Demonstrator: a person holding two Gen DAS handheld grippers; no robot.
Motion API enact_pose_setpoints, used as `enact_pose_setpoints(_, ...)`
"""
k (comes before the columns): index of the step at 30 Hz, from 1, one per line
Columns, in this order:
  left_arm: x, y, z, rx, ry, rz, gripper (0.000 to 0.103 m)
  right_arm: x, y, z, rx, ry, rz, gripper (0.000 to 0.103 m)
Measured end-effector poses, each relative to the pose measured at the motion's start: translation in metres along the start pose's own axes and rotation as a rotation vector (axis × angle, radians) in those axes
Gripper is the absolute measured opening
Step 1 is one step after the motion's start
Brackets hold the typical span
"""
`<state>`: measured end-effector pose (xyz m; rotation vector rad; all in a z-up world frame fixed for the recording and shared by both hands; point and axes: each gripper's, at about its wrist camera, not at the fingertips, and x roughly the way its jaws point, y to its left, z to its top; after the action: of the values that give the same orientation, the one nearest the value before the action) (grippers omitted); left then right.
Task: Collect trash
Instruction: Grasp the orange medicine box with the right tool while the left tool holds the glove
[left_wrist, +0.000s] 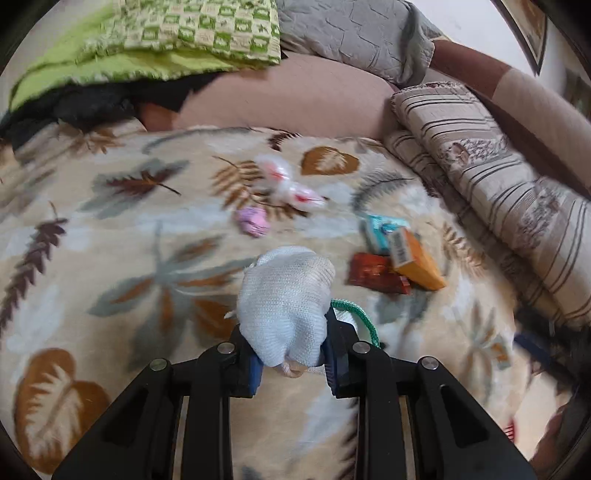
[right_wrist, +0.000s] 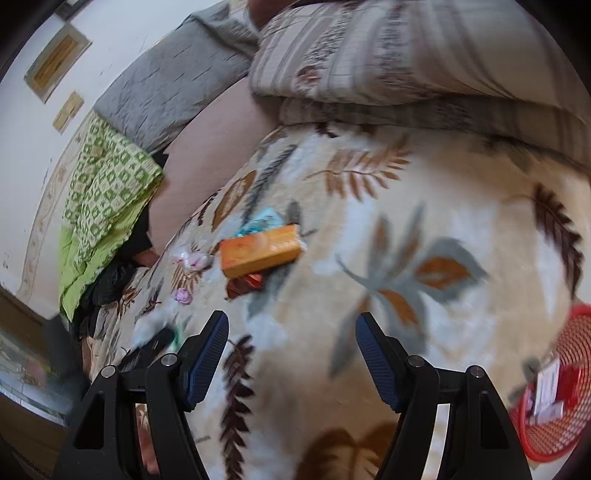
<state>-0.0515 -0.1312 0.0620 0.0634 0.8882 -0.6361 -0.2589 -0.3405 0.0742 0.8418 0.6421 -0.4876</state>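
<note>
White knitted cloth (left_wrist: 284, 306) sat clamped between the closed pads of our left gripper (left_wrist: 291, 363), just above the leaf-patterned blanket (left_wrist: 110, 236). Our right gripper (right_wrist: 291, 354) hung over that blanket with its jaws apart and empty. Beyond the cloth lay an orange box (left_wrist: 415, 260), and a red basket (right_wrist: 565, 387) stood at the blanket's edge.

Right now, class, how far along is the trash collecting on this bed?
Done: the red basket already holds some packaging. In hand: the left gripper is shut on a white knitted bundle; the right gripper is open and empty. Left: orange box, teal wrapper, red wrapper, pink scrap, white plastic.
</note>
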Motion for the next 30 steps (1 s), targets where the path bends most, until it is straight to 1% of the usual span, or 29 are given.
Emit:
enact_pose_setpoints(2, 0.003, 0.004, -0.002, 0.037, -0.016, 0.03, 0.025, 0.018, 0.021, 0.01, -0.067, 0.018, -0.031, 0.076)
enact_pose_setpoints(3, 0.007, 0.006, -0.001, 0.039, -0.011, 0.037, 0.025, 0.027, 0.031, 0.014, -0.095, 0.028, -0.044, 0.076)
enact_pose_setpoints(6, 0.014, 0.017, 0.005, 0.001, 0.011, 0.011, 0.025, 0.063, 0.068, 0.031, -0.195, 0.065, -0.089, 0.076)
enact_pose_setpoints(7, 0.016, 0.019, 0.007, -0.001, 0.009, 0.016, 0.025, 0.079, 0.086, 0.039, -0.24, 0.07, -0.118, 0.076)
enact_pose_setpoints(9, 0.017, 0.023, 0.012, 0.007, -0.006, 0.039, 0.025, 0.099, 0.107, 0.049, -0.29, 0.059, -0.152, 0.075)
enact_pose_setpoints(10, 0.019, 0.025, 0.014, 0.012, -0.009, 0.044, 0.025, 0.116, 0.121, 0.058, -0.327, 0.052, -0.191, 0.073)
enact_pose_setpoints(12, 0.02, 0.03, 0.016, 0.007, -0.01, 0.049, 0.025, 0.14, 0.135, 0.065, -0.373, 0.052, -0.259, 0.072)
enact_pose_setpoints(13, 0.022, 0.033, 0.017, 0.0, -0.001, 0.041, 0.025, 0.155, 0.14, 0.068, -0.398, 0.072, -0.284, 0.063)
enact_pose_setpoints(14, 0.024, 0.035, 0.017, -0.008, 0.009, 0.033, 0.025, 0.167, 0.141, 0.069, -0.41, 0.091, -0.303, 0.059)
enact_pose_setpoints(16, 0.026, 0.036, 0.018, -0.008, 0.019, 0.027, 0.025, 0.186, 0.135, 0.069, -0.417, 0.139, -0.368, 0.048)
enact_pose_setpoints(17, 0.027, 0.035, 0.019, -0.006, 0.024, 0.017, 0.025, 0.187, 0.129, 0.068, -0.407, 0.151, -0.38, 0.048)
enact_pose_setpoints(19, 0.029, 0.031, 0.019, 0.005, 0.028, 0.0, 0.025, 0.178, 0.119, 0.062, -0.386, 0.157, -0.372, 0.048)
enact_pose_setpoints(21, 0.03, 0.025, 0.017, 0.02, 0.035, -0.013, 0.025, 0.16, 0.112, 0.052, -0.371, 0.157, -0.347, 0.048)
enact_pose_setpoints(23, 0.031, 0.019, 0.016, 0.034, 0.041, -0.027, 0.025, 0.14, 0.104, 0.037, -0.364, 0.154, -0.37, 0.049)
enact_pose_setpoints(24, 0.031, 0.017, 0.016, 0.039, 0.04, -0.028, 0.026, 0.132, 0.096, 0.032, -0.347, 0.153, -0.368, 0.05)
enact_pose_setpoints(25, 0.03, 0.015, 0.015, 0.043, 0.038, -0.027, 0.026, 0.123, 0.085, 0.026, -0.308, 0.158, -0.355, 0.05)
enact_pose_setpoints(27, 0.032, 0.012, 0.014, 0.051, 0.039, -0.028, 0.026, 0.107, 0.054, 0.021, -0.17, 0.157, -0.32, 0.05)
enact_pose_setpoints(29, 0.034, 0.011, 0.013, 0.056, 0.046, -0.023, 0.026, 0.09, 0.027, 0.021, -0.01, 0.127, -0.241, 0.05)
enact_pose_setpoints(30, 0.035, 0.01, 0.012, 0.058, 0.047, -0.021, 0.026, 0.085, 0.019, 0.022, 0.05, 0.107, -0.195, 0.054)
